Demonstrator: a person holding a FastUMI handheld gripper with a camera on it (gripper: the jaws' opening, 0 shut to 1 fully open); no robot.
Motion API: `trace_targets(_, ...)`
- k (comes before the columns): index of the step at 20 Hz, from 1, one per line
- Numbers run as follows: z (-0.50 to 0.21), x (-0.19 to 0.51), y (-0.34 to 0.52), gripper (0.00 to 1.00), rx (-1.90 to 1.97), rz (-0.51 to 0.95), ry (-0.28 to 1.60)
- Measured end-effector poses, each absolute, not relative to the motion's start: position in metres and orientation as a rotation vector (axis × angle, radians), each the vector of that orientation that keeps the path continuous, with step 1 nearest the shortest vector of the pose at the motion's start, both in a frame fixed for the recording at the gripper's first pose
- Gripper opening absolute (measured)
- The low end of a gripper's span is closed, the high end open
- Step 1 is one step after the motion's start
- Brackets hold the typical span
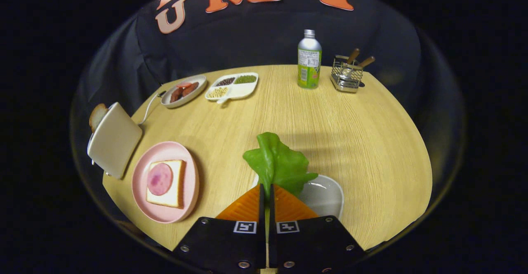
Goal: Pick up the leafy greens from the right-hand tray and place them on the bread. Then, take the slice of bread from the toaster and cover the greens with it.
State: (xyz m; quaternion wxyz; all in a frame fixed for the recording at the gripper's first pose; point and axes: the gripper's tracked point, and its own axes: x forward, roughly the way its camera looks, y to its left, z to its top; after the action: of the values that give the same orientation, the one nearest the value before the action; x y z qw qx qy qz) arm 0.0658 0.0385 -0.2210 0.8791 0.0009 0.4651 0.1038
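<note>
Claw [266, 191] pinches the crinkled green lettuce leaf [277, 162].

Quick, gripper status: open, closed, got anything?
Gripper: closed, both fingers pinching the lettuce leaf by its lower edge, above the white tray.

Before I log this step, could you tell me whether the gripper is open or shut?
Shut on the leafy greens: the gripper has both fingers pressed together on the leaf's base, above the white tray.
</note>
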Motion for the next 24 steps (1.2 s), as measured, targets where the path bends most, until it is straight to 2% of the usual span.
trace_targets(5, -0.182, 0.069, 0.092, 0.03, 0.029, 0.332, 0.882)
trace_targets(9, -0.184, 0.065, 0.140, 0.03, -0.002, 0.412, 0.865)
trace_targets(20, -0.239, 0.028, 0.223, 0.03, -0.055, 0.577, 1.011)
trace_targets(24, -0.245, 0.017, 0.232, 0.11, -0.074, 0.592, 1.056)
